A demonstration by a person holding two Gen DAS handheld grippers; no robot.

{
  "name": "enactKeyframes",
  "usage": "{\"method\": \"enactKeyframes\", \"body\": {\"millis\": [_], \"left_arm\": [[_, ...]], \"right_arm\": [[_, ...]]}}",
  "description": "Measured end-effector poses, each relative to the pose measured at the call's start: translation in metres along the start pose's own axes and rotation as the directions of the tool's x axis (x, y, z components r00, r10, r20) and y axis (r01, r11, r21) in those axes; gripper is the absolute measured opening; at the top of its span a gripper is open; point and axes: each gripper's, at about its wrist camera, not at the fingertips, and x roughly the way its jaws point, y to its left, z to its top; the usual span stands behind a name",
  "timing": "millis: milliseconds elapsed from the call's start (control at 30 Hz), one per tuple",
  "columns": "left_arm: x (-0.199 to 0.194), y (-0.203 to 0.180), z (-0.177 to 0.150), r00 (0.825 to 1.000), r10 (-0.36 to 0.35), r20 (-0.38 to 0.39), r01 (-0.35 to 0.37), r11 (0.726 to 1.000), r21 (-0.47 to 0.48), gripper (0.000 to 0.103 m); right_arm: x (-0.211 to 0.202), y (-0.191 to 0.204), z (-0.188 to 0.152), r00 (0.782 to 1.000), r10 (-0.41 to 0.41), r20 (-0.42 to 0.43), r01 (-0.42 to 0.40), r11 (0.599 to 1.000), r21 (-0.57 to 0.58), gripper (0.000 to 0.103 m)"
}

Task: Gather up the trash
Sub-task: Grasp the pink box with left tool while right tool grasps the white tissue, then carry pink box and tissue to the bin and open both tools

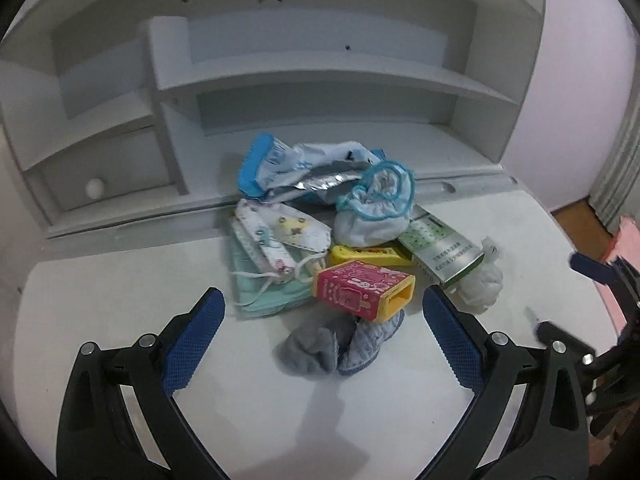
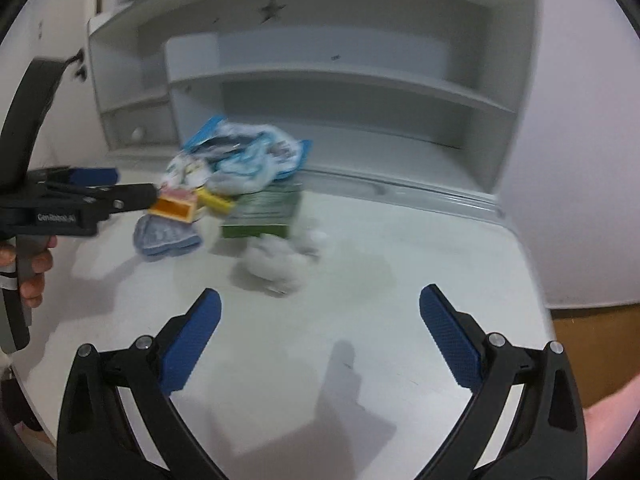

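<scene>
Jaws of both grippers wide, empty.

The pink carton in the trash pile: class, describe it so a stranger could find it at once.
Start at the white desk below the shelf unit, then find the trash heap at its middle. At the heap's near edge lies the pink carton, on its side above a grey sock. It alone is pink, with a yellow open end.

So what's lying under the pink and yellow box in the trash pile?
The pink and yellow box rests with its open end over a grey sock and a blue patterned one. Its far side overlaps a yellow packet. Anything directly beneath the box is hidden.
</scene>
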Motion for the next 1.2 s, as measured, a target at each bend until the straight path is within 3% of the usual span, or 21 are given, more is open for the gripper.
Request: {"method": "enactKeyframes", "body": {"millis": [300,433,500,567,933,1200], "left_arm": [[0.019,-0.002,0.004,0.998,-0.065,-0.024,0.067,0.996,0.061,0.094],[0.027,-0.001,0.006,0.988,-0.145,-0.045,0.148,0.987,0.057,0.065],[0.028,-0.003,0.005,0.984,-0.166,-0.061,0.170,0.984,0.060,0.057],[0.025,-0.006,0.004,0.988,-0.148,-0.054,0.152,0.985,0.082,0.057],[-0.016,-0.001,0.008,0.990,-0.136,0.027,0.133,0.987,0.094,0.057],[-0.024,-0.014,-0.001,0.987,-0.156,0.020,0.153,0.981,0.122,0.057]], "right_arm": [[0.051,0.013,0.018,0.997,0.015,-0.079,-0.013,0.999,0.031,0.092],[0.060,0.015,0.020,0.995,0.005,-0.100,-0.005,1.000,0.008,0.075],[0.065,0.014,0.019,0.993,0.028,-0.118,-0.026,0.999,0.019,0.062],[0.067,0.012,0.016,0.990,0.045,-0.132,-0.041,0.999,0.030,0.045],[0.019,-0.004,0.016,0.999,0.000,-0.046,0.003,0.998,0.062,0.043],[0.015,-0.004,-0.006,0.996,0.018,-0.083,-0.012,0.997,0.079,0.043]]}}
